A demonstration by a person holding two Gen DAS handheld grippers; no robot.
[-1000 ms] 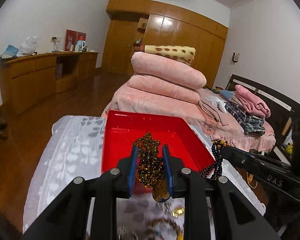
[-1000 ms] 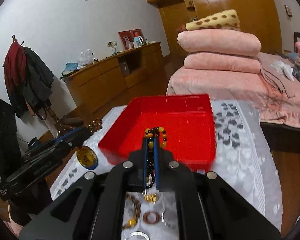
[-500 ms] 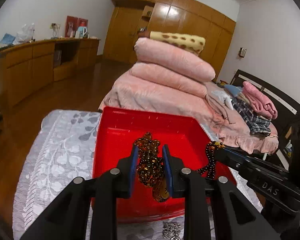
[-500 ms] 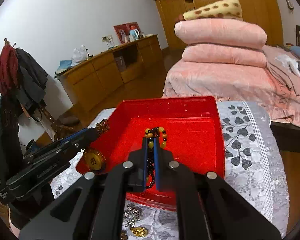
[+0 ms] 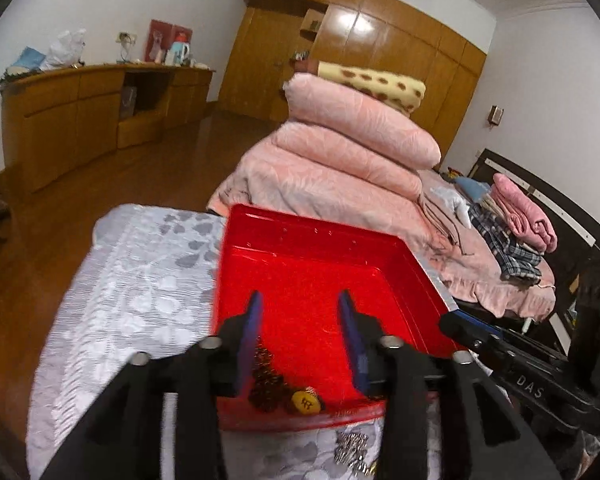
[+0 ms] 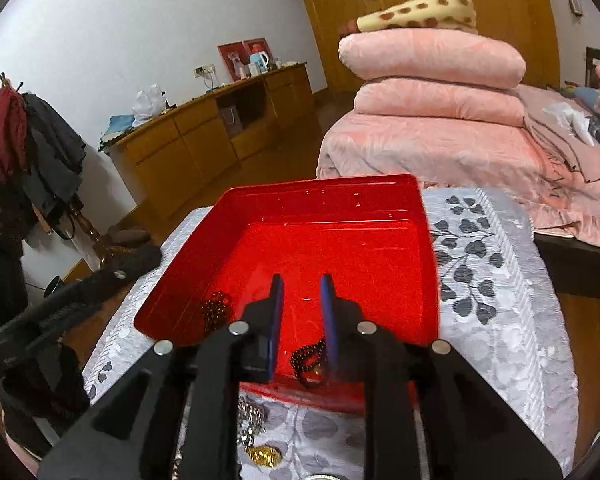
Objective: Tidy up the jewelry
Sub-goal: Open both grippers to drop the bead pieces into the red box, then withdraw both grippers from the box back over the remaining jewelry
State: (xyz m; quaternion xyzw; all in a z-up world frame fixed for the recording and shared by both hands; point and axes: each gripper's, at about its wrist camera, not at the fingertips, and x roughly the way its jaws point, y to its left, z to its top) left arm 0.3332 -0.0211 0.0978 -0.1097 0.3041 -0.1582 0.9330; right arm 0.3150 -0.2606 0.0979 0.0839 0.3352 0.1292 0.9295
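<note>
Jewelry is now lying inside the red tray (image 5: 320,264), and this is the main change from one second ago. Before, my left gripper (image 5: 300,300) was pinching the brown bead bracelet (image 5: 266,384) between its blue pads, and the bracelet hung above the tray. Now its jaws are opening and stand apart, nothing is between the pads, and the bracelet lies in a heap on the tray floor near the front wall, just beside the left pad. Its gold round pendant (image 5: 306,402) rests next to the heap.

My right gripper (image 6: 300,284) shows the same story. A second ago it was closed tight on the black bead strand (image 6: 308,358), with the yellow beads standing above the fingers. Now its jaws are opening, only a narrow gap so far, and the strand has dropped to the tray floor at the near wall, below the right pad. I cannot tell if it touches the pad.

Compared with before, both views look deeper into the tray, and the tray fills more of each picture. In the right view, silver and gold pieces (image 6: 260,436) lie on the grey leaf-pattern cloth (image 6: 500,340) in front of the tray. The left view shows a silver piece (image 5: 352,446) there too.
</note>
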